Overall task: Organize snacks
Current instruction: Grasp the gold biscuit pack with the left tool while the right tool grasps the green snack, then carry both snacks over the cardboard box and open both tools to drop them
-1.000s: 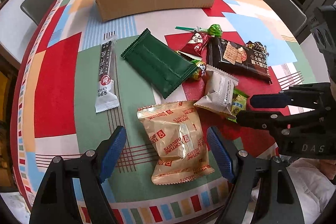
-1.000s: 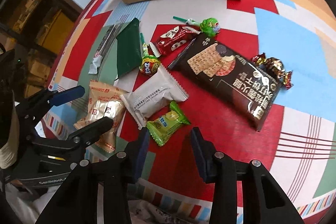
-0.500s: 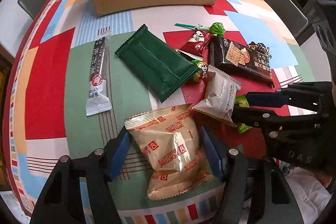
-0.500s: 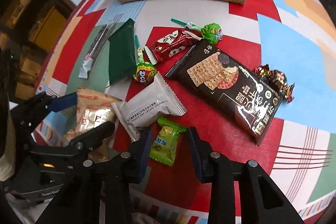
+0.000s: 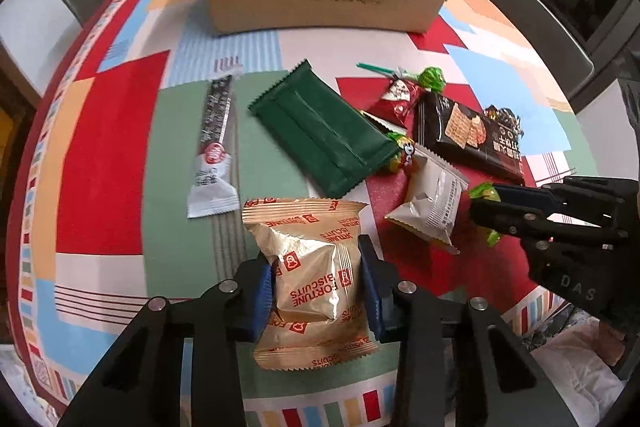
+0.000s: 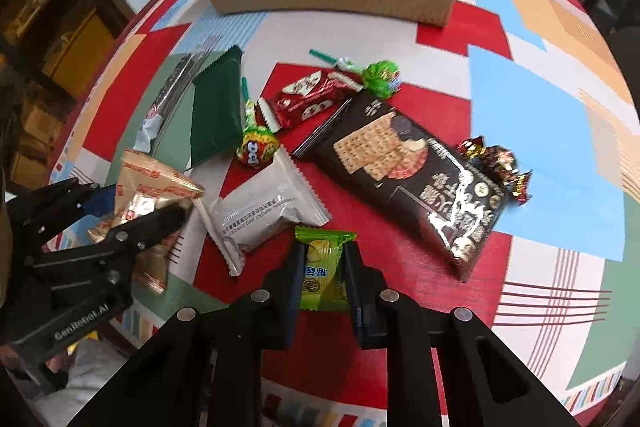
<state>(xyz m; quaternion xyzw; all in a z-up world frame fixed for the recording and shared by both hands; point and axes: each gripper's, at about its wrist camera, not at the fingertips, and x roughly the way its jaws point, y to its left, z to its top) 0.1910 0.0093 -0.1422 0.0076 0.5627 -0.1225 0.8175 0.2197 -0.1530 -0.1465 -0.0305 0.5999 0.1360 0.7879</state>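
Both sets of jaws have just been closing: left gripper [image 5: 318, 287] now clamps the gold biscuit packet [image 5: 310, 281], right gripper [image 6: 322, 271] the green candy [image 6: 322, 267], both low on the table [image 5: 120, 147]. Light, crinkly, slippery wrappers; mid-body grips suit, gently, since biscuits likely crush.

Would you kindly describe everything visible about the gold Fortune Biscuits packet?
The Fortune Biscuits packet is a shiny gold foil pillow pack with red lettering and red-striped crimped ends. It looks puffed and creased, pinched at the middle by the left tool, whose blue pads have just been closing and now press its two sides. It lies near the front edge of the patterned table, its far end close to the white packet.
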